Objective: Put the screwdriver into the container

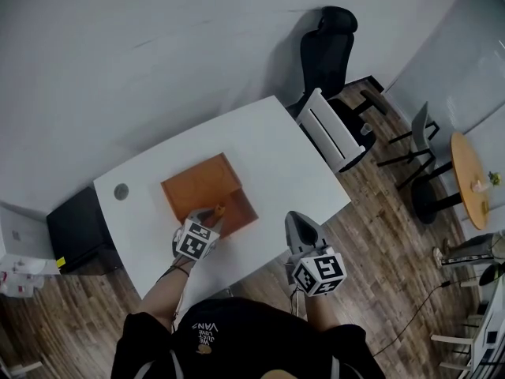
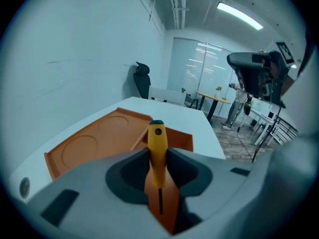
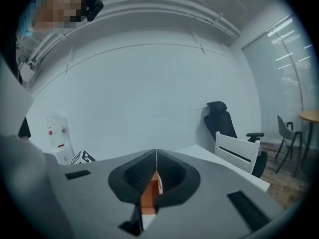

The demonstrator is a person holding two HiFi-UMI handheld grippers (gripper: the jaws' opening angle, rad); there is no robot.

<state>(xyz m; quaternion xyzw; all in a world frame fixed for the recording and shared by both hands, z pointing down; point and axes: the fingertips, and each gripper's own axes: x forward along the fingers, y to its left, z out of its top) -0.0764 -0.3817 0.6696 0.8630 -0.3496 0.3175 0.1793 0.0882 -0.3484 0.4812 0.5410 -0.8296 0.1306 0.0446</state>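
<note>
Left hand-held gripper (image 2: 158, 176) clamping yellow screwdriver (image 2: 157, 142) above orange container (image 2: 94, 143), right hand-held gripper (image 3: 156, 169) closed

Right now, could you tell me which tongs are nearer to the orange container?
Left. The left tongs, gripping the screwdriver, hover at the near edge of the container; the right tongs, shut and empty, sit off to its right over the table, apart from it.

Evenly lit, cool and bluish, from a ceiling strip light (image 2: 239, 15) and glaring far windows (image 2: 199, 63). Strongly bowed, dark-cornered gripper views; soft blur on near fingers (image 2: 75, 203).
</note>
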